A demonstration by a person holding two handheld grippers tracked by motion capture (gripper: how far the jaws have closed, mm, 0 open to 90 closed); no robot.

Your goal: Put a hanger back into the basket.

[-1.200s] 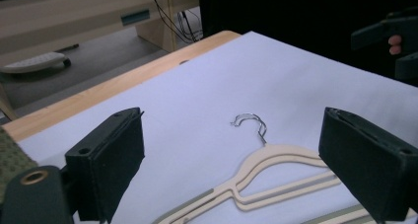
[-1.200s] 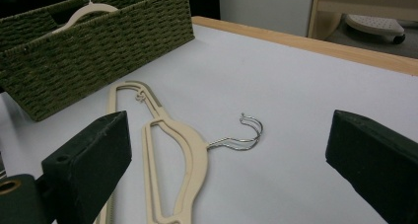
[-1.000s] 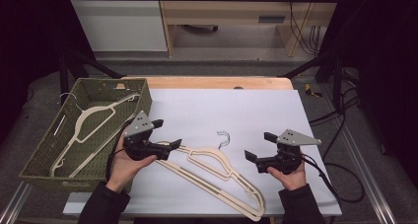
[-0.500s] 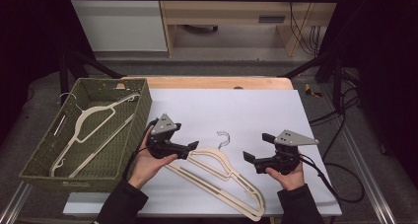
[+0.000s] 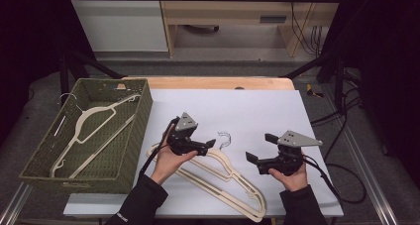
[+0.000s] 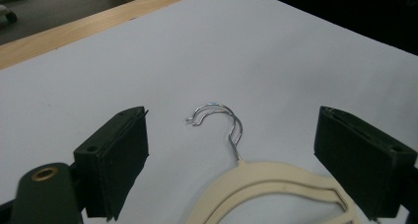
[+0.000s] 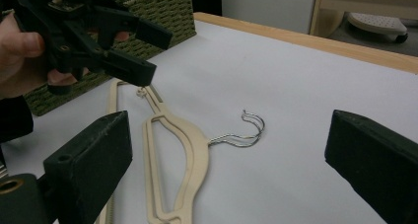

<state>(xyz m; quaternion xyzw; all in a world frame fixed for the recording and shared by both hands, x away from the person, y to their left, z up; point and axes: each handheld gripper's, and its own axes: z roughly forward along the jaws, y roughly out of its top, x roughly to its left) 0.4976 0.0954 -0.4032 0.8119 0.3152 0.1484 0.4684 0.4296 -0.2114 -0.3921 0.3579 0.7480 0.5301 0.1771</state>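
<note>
**Left gripper lines up on the hanger neck**

The step in hand looks like the approach to a pick: cream hangers lie stacked on the white table, their metal hooks pointing away from the person, and the left gripper hovers just over the neck where hook meets shoulder. Its jaws stand wide apart with nothing between the pads; in the left gripper view the hooks and the curved top of the hangers sit centred between them. The right gripper waits apart on the other side of the hangers, jaws likewise spread and empty.

A wicker basket at the table's left edge already holds another hanger, so that is probably the destination.

Two hooks seem to overlap, though the view is too soft to be sure how the hangers nest. The next move calls for lowering onto the neck and closing on the top hanger alone.
</note>
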